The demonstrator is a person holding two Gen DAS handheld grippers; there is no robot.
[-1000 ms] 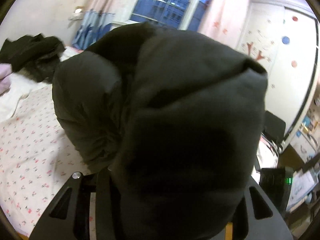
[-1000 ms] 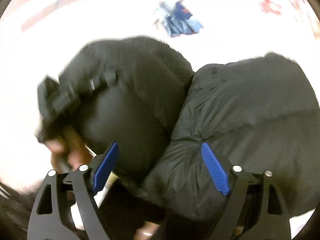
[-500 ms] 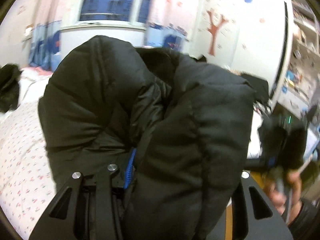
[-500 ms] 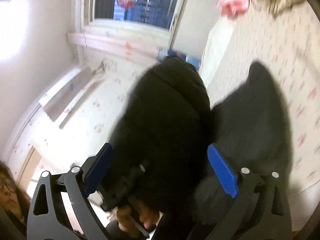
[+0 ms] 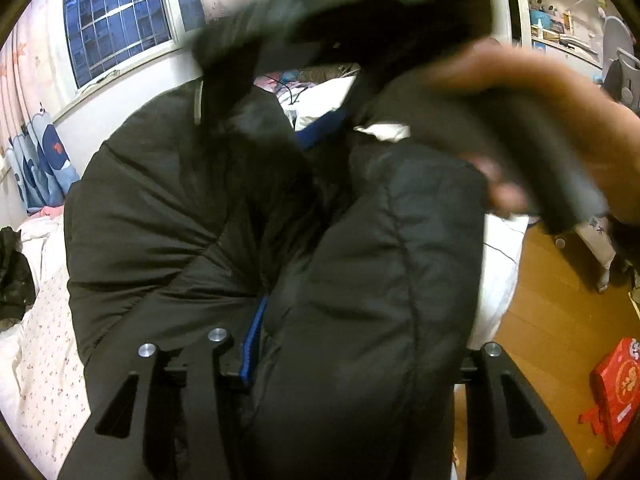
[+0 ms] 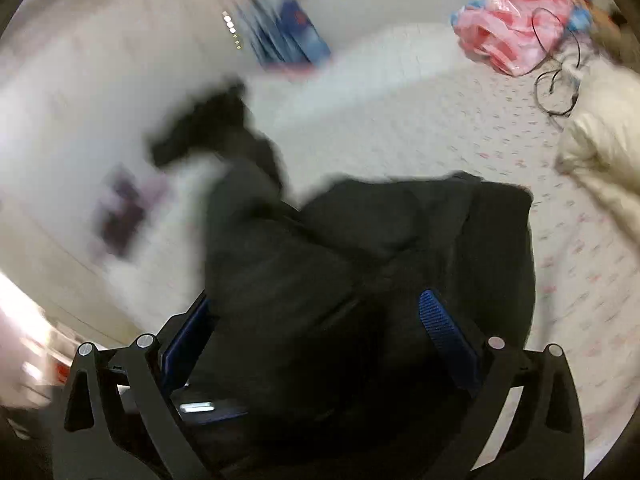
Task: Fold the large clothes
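Observation:
A big black puffer jacket [image 5: 248, 248] fills the left wrist view, bunched between the fingers of my left gripper [image 5: 352, 344], which is shut on it. The other hand-held gripper [image 5: 400, 16] and a hand [image 5: 560, 120] pass blurred across the top right. In the right wrist view the same jacket [image 6: 360, 264] hangs bunched between the blue pads [image 6: 440, 328] of my right gripper [image 6: 316, 332], which is wide apart around the fabric above the floral bed sheet [image 6: 580, 264].
A bed with a white floral sheet [image 5: 44, 360], another dark garment [image 5: 12, 280] at its left, a window [image 5: 116, 24], wooden floor [image 5: 552, 320] and a red box [image 5: 616, 384]. A pink bag [image 6: 512, 32], a black cable [image 6: 556, 80] and a cream duvet [image 6: 600, 152] lie on the bed.
Both grippers have swung with the jacket. The left view has turned right toward the floor. The right view has tipped from the window wall down onto the bed. The other hand now crosses the left view.

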